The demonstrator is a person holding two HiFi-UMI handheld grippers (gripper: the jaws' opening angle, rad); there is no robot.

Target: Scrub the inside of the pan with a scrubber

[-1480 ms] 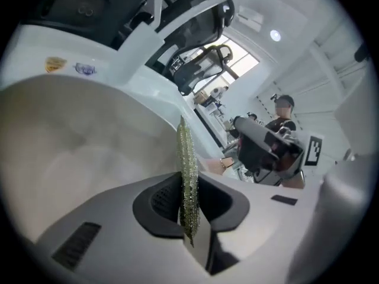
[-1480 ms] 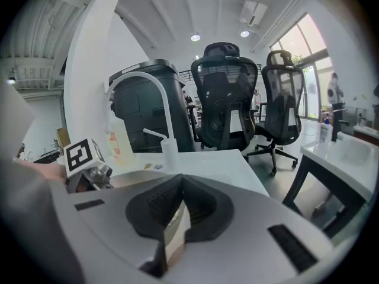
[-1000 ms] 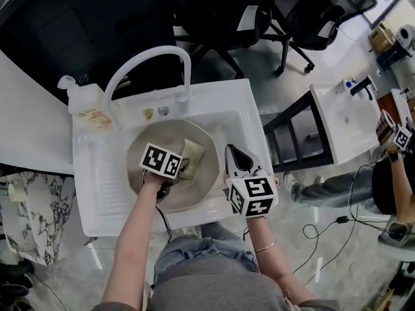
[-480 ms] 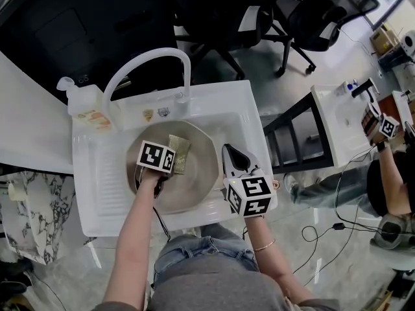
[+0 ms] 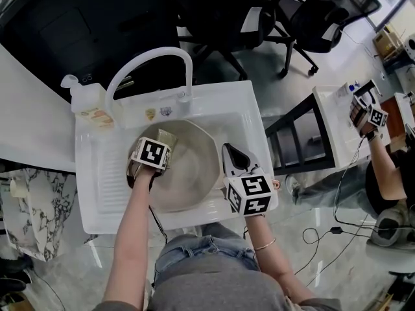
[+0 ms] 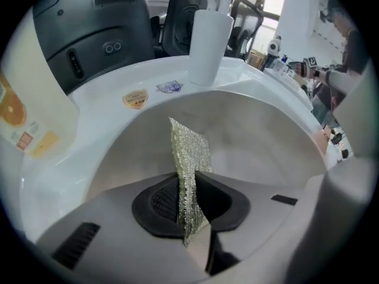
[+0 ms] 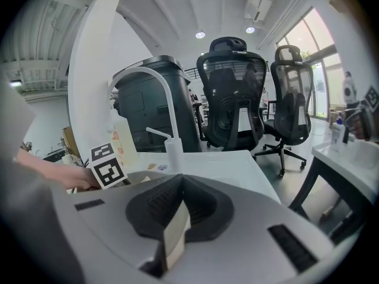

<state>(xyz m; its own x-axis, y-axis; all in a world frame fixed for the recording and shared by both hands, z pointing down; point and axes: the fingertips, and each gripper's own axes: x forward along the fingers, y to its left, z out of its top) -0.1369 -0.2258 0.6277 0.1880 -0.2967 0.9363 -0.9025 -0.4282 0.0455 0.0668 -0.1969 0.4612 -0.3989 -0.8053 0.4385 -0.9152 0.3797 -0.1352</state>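
White moulded sink [image 5: 214,96], black office chairs [image 7: 231,87] behind. Round matte-grey pan [image 5: 194,167]. Left gripper [image 6: 189,218] pinches glittery mesh scrubber [image 6: 188,158]; right gripper [image 7: 174,229] jaws together.

The head view hangs above the person and looks steeply down on the white sink [image 5: 220,99]. It takes in the pan [image 5: 194,173], the left gripper [image 5: 162,141], the right gripper [image 5: 233,155] and the floor beyond. The left gripper view sits low inside the pan, very near its wall, and faces the foot of the faucet [image 6: 207,40] past the scrubber [image 6: 188,164] in its fingers [image 6: 155,203]. The right gripper view looks level across the sink's top toward the office chairs [image 7: 231,93]. All three share the faucet (the right one also catches the left gripper's marker cube [image 7: 106,165]), and the chairs show from overhead too.
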